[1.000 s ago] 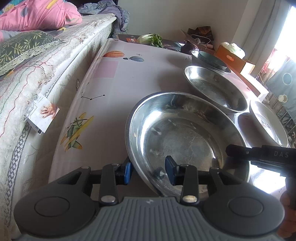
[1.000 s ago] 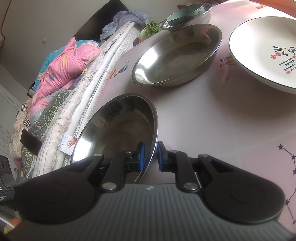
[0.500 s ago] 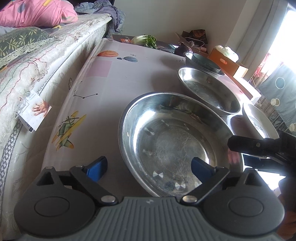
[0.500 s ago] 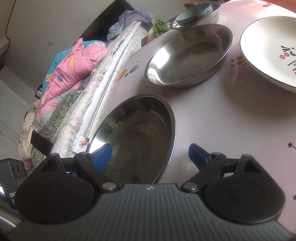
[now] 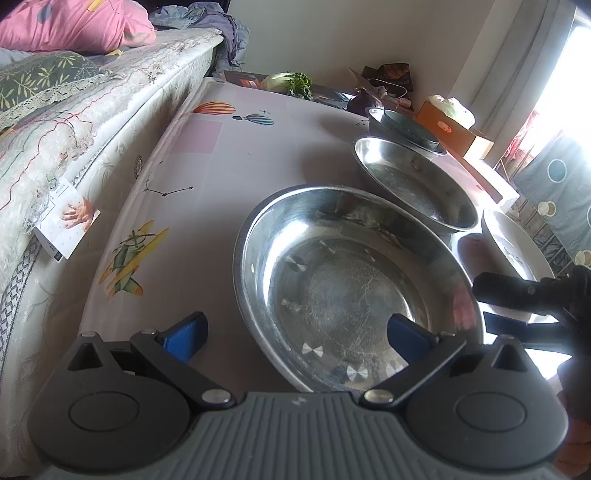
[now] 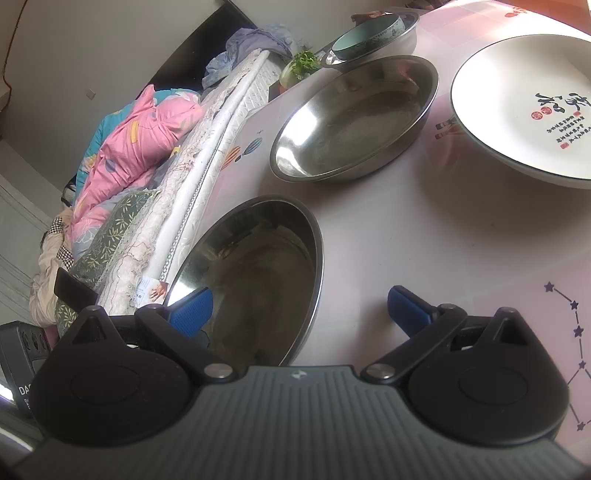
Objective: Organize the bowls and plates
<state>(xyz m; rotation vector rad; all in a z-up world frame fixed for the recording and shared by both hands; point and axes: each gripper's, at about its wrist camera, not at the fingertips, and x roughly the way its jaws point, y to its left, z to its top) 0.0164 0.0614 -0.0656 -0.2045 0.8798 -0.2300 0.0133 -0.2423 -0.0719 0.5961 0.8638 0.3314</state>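
Observation:
A large steel bowl [image 5: 354,280] sits on the table right in front of both grippers; it also shows in the right wrist view [image 6: 258,280]. My left gripper [image 5: 295,338] is open, its fingers straddling the bowl's near rim without touching. My right gripper [image 6: 301,308] is open at the bowl's other side and appears in the left wrist view [image 5: 517,310]. Behind stands a second steel bowl [image 5: 413,184] [image 6: 354,118], then a teal bowl [image 5: 410,127] [image 6: 369,33] inside a steel dish. A white plate [image 6: 532,103] with red and black characters lies to the right [image 5: 513,247].
The table [image 5: 229,155] has a pale printed cloth. A bed with a white mattress [image 5: 74,140] and pink bedding [image 6: 144,140] runs along its left edge. Greens [image 5: 291,83], an orange box [image 5: 450,129] and clutter stand at the far end.
Both grippers were shut on the large steel bowl's rim one second ago; both have opened wide and let go. The bowl now rests on the table.

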